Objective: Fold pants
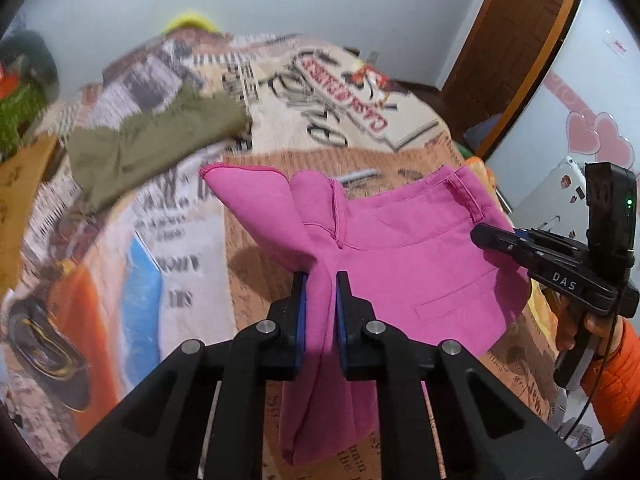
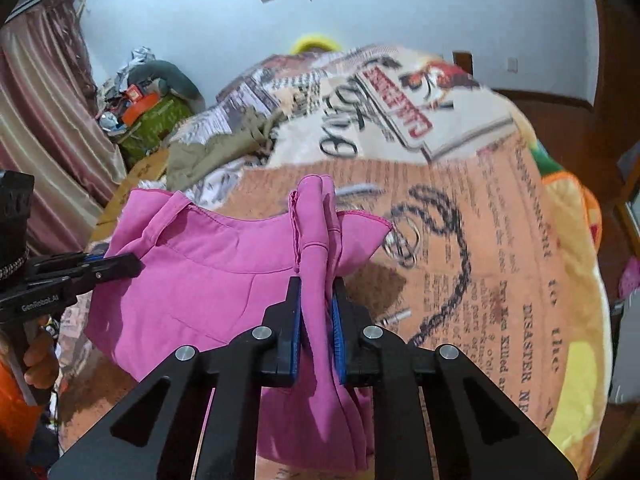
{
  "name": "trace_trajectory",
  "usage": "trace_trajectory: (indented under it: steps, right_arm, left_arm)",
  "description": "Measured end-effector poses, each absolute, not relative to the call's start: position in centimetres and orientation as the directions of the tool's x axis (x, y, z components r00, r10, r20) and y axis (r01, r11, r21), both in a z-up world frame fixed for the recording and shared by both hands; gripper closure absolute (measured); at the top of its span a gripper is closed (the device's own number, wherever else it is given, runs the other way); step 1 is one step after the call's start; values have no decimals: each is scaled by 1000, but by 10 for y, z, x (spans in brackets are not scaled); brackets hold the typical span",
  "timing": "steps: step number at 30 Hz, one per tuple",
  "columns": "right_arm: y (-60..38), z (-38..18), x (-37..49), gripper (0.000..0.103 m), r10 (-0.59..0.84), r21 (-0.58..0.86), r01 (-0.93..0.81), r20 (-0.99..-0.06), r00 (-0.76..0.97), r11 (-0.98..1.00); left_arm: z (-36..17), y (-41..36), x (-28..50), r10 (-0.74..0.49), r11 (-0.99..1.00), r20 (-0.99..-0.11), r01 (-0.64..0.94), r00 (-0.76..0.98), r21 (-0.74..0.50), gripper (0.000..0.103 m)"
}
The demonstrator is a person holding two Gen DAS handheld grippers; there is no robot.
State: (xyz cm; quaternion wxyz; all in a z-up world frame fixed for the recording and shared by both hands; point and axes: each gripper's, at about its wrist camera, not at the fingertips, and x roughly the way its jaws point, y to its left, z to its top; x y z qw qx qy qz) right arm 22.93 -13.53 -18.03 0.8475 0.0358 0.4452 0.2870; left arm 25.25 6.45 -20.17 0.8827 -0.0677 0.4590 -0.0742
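Pink pants (image 1: 400, 248), lifted off the bed (image 1: 400, 120) at 12 o'clock: your left gripper (image 1: 321, 280) and right gripper (image 2: 316, 284) each clench a bunched edge, so uneven pulling may slip a thin fold free and drop one side.

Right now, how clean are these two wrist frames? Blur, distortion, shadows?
Left wrist: the pink pants and left gripper are sharp, the green garment and printed blanket smear with motion blur. Right wrist: right gripper crisp, blanket text streaked, soft pants shadow on it. Both views: heavy fisheye bending, dark vignette corners, no glare.
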Motion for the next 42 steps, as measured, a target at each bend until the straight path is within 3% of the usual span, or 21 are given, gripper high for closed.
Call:
trace_trajectory:
  steps: [10,22,37,39,42]
  right_arm:
    - [-105,-115,243,92,550,257,-524,-637,540,812]
    - [-38,-81,284,92,609,223,-607,-565,557,763]
    - [76,-91,348,92,611,148,-659,-561,558,738]
    - [87,-98,358,92,602,145,-655,-573,556,742]
    - [103,-113,374,92,587,146,-639,-586,559,755]
  left_arm:
    - [-141,92,257,-133,990,-717,51,684,-134,91]
    - [-92,150,276,8,996,-639,-62,769,-62,91]
    - [-118,256,338,116,976,-644,-208,756,-69,92]
    - [-128,272,351,119,972,-650,-222,751,-79,101]
    - [-143,294,370,76,969,-649,-209,757,-131,101]
